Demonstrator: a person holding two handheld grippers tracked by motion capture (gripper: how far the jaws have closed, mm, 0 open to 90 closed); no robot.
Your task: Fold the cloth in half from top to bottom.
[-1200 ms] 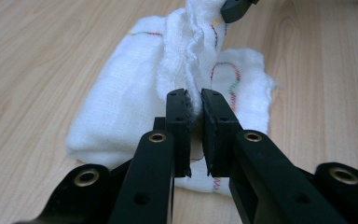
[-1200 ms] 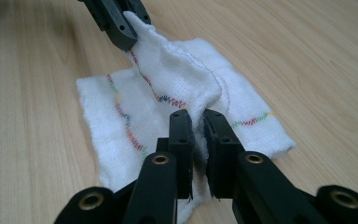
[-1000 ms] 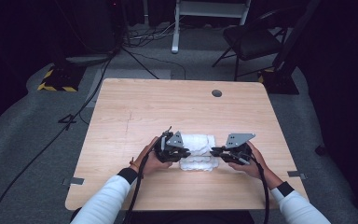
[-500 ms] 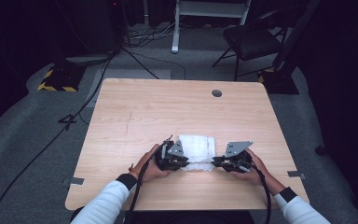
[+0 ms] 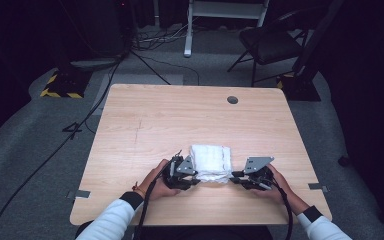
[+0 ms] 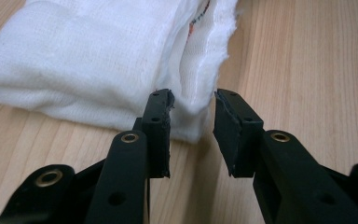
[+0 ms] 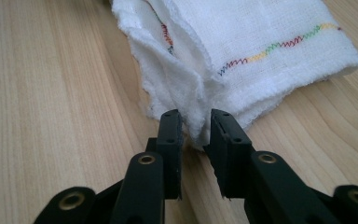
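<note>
The pale wooden rectangular surface (image 5: 145, 125) filled the middle of the high view, with grey carpet around it and a dark chair (image 5: 270, 42) at the upper right of the frame. A small dark round grommet (image 5: 232, 100) sat in the surface toward its upper right.

The white folded woven cloth (image 5: 210, 162) lay flat on the surface, low in the frame and a little right of centre, directly between the two tongs. A line of multicoloured zigzag stitching (image 7: 279, 46) ran along one of its layers, seen in the upper right of the right gripper view.

The left tongs (image 5: 192, 177) lay at the cloth's lower left corner in the high view. In the left gripper view the left tongs (image 6: 193, 112) stood partly open, having just been opening; the corner of the cloth (image 6: 98, 60) reached into the gap, touching the left-hand jaw while the right-hand jaw stood clear of it, so nothing was clamped.

The right tongs (image 5: 235, 177) lay at the cloth's lower right corner in the high view. In the right gripper view the right tongs (image 7: 196, 122) were narrowly open, also just having been opening, with a bunched fold of the cloth (image 7: 242, 32) still sitting between the jaws; whether the pads pressed it could not be told.
</note>
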